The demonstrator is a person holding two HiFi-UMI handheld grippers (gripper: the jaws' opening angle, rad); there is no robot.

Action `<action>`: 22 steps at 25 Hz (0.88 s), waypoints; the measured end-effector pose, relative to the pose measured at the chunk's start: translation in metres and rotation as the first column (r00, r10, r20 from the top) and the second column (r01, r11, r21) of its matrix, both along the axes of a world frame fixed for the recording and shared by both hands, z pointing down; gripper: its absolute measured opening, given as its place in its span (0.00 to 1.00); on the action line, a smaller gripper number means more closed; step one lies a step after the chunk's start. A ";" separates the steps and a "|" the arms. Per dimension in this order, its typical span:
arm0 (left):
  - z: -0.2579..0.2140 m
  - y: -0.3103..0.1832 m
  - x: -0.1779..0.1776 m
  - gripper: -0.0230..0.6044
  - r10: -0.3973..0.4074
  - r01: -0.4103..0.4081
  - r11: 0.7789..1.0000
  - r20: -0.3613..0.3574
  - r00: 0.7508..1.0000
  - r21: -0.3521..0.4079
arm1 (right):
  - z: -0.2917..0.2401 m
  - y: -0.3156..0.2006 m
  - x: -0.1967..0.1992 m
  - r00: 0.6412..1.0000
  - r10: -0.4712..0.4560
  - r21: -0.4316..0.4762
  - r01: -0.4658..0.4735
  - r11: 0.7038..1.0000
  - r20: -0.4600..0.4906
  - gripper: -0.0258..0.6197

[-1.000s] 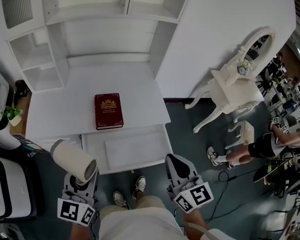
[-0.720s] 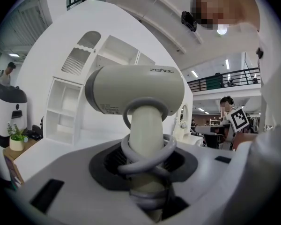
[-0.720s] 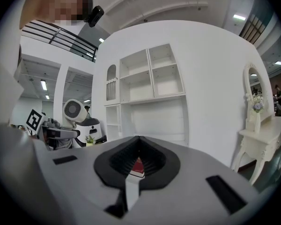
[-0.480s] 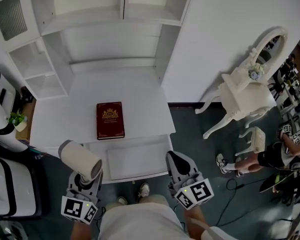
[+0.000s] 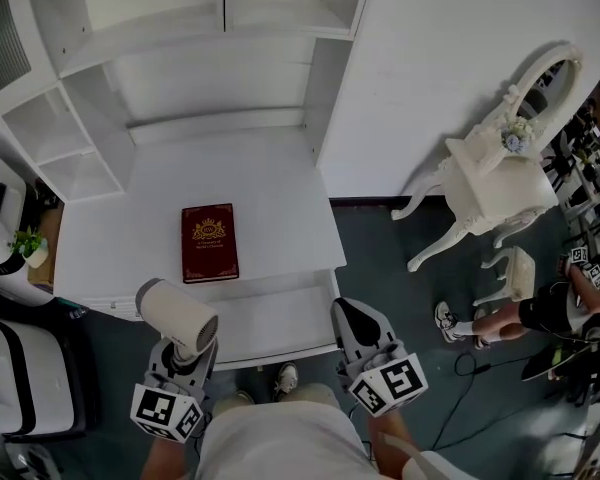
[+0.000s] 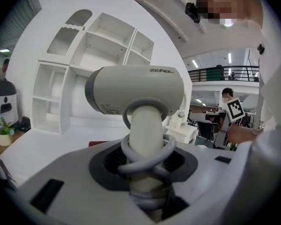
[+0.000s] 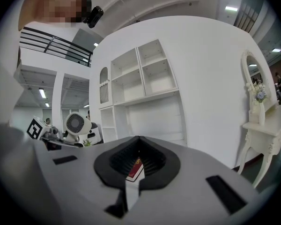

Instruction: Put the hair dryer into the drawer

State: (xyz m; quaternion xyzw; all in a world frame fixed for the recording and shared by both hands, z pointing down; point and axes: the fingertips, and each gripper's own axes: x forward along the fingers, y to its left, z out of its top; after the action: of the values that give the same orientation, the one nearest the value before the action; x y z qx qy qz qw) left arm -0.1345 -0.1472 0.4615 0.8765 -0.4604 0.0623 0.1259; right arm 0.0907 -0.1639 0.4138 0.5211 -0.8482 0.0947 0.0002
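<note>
A cream hair dryer (image 5: 176,314) stands upright in my left gripper (image 5: 184,352), which is shut on its handle; the grey cord is wound round that handle. The left gripper view shows the dryer's body (image 6: 136,88) lying crosswise above the jaws. It hangs over the left front corner of the open white drawer (image 5: 270,320) under the desk (image 5: 270,183). My right gripper (image 5: 347,314) is at the drawer's right front corner, jaws together and holding nothing. In the right gripper view the dryer's rear grille (image 7: 75,123) shows at the left.
A dark red book (image 5: 209,242) lies on the desk behind the drawer. White shelves rise at the back and left. A white dressing table with a mirror (image 5: 495,183) stands to the right, a seated person (image 5: 540,306) beyond it. A white appliance (image 5: 0,218) and a small plant (image 5: 26,241) are at the left.
Both grippers have come forward to the drawer's front edge. The hair dryer has shifted right and now overlaps the drawer's left corner. The grip on it is unchanged.
</note>
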 end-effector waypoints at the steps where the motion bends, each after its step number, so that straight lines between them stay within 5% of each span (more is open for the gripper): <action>1: 0.002 -0.001 0.005 0.32 0.011 -0.011 1.000 -0.003 1.000 -0.003 | 0.001 0.000 0.004 1.000 0.006 -0.005 -0.006 1.000 -0.001 0.05; 14: 0.075 -0.013 0.051 0.32 0.139 -0.128 0.986 0.098 0.985 -0.110 | 0.017 0.008 0.038 0.998 0.061 -0.044 -0.062 0.997 -0.015 0.05; 22: 0.126 -0.014 0.066 0.32 0.241 -0.205 0.964 0.223 0.945 -0.170 | 0.017 0.013 0.049 0.996 0.087 -0.050 -0.088 0.995 -0.028 0.05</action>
State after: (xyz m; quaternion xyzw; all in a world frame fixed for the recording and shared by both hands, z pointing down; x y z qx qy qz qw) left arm -0.0682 -0.1609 0.5870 0.8974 -0.3642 0.2158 0.1243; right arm 0.1397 -0.1509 0.4313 0.5588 -0.8218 0.1097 0.0204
